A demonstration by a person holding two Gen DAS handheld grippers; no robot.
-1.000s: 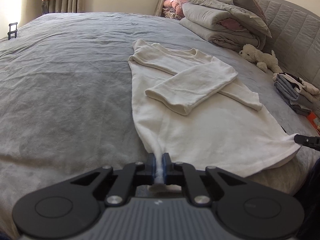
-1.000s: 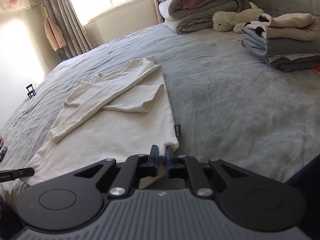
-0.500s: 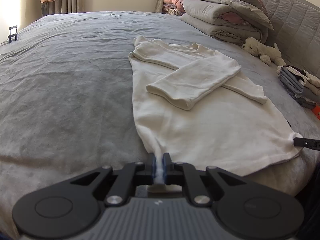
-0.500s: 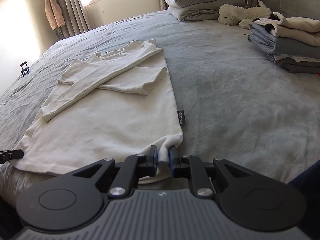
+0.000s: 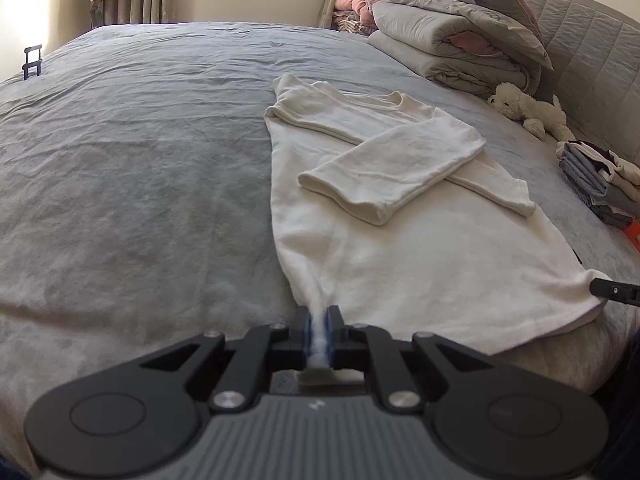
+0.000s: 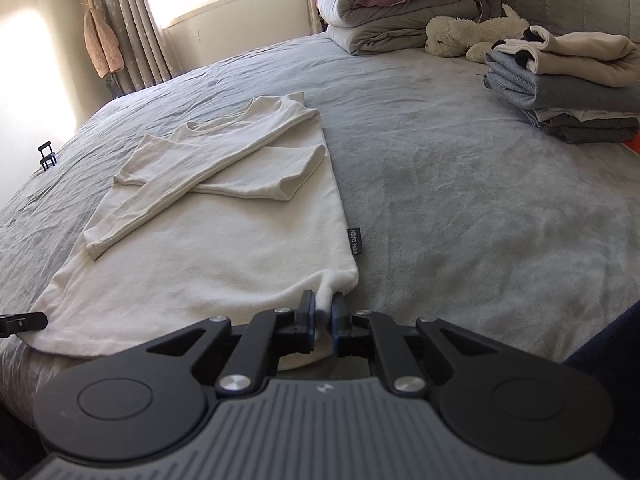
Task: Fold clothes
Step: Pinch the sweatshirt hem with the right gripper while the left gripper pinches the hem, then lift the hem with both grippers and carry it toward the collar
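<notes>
Barely shifted, both grippers, left (image 5: 319, 330) and right (image 6: 323, 317), fingers clamped on shirt (image 5: 400, 248) hem.

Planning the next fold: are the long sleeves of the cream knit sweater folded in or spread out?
Folded in. Both sleeves of the cream knit sweater lie crossed over its chest, cuffs inside the body outline; the body below lies flat.

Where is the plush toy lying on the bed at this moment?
In the right wrist view, the plush toy lies at the upper right, between the folded duvet and the stack of folded clothes.
</notes>
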